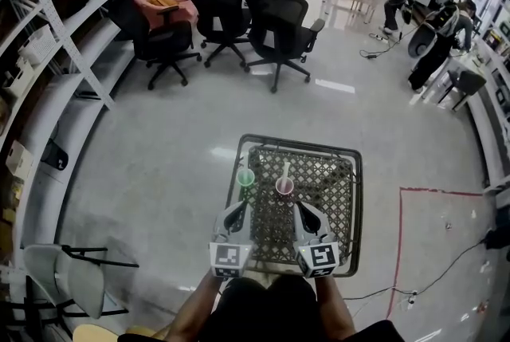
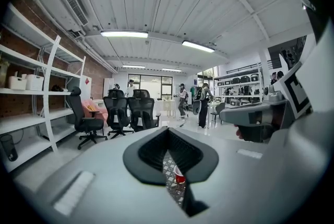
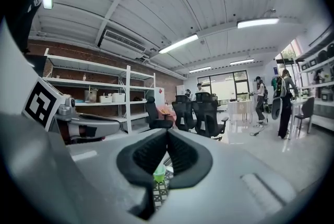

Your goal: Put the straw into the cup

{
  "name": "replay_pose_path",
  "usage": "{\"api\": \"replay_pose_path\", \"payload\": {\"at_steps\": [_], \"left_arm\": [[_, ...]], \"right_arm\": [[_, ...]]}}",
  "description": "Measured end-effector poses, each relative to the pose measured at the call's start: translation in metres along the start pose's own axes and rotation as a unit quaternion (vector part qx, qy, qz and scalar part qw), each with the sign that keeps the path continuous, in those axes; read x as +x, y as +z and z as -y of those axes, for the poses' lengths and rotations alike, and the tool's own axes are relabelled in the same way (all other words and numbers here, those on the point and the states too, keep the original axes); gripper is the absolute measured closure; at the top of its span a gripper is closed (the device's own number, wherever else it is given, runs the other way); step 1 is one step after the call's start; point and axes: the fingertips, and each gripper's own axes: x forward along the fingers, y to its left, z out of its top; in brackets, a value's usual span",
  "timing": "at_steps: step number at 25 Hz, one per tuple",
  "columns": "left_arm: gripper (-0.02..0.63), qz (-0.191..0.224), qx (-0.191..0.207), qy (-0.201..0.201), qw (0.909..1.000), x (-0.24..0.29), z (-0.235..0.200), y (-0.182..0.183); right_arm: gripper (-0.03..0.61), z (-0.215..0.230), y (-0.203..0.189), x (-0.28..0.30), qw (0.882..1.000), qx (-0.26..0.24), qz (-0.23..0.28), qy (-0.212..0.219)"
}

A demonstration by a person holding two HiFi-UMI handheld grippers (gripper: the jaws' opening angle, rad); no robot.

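Both the left gripper and right gripper are clamped shut on nothing, low over the mesh bench. The straw looks already upright in the pink cup, just ahead of the right gripper, the nearer one; the green cup sits beside it, empty

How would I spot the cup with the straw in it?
Find the dark mesh table in the middle of the grey floor. Two small cups stand on it side by side. Yours is the pink cup on the right, holding a white straw, unlike the empty-looking green cup.
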Motion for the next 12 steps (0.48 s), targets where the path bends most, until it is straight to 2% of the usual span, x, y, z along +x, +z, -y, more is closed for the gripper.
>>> {"api": "replay_pose_path", "payload": {"at_steps": [12], "left_arm": [[0.609, 0.000, 0.002, -0.012, 0.9999, 0.0024, 0.0020, 0.0029]], "right_arm": [[0.575, -0.0002, -0.0059, 0.0020, 1.000, 0.001, -0.006, -0.004]]}}
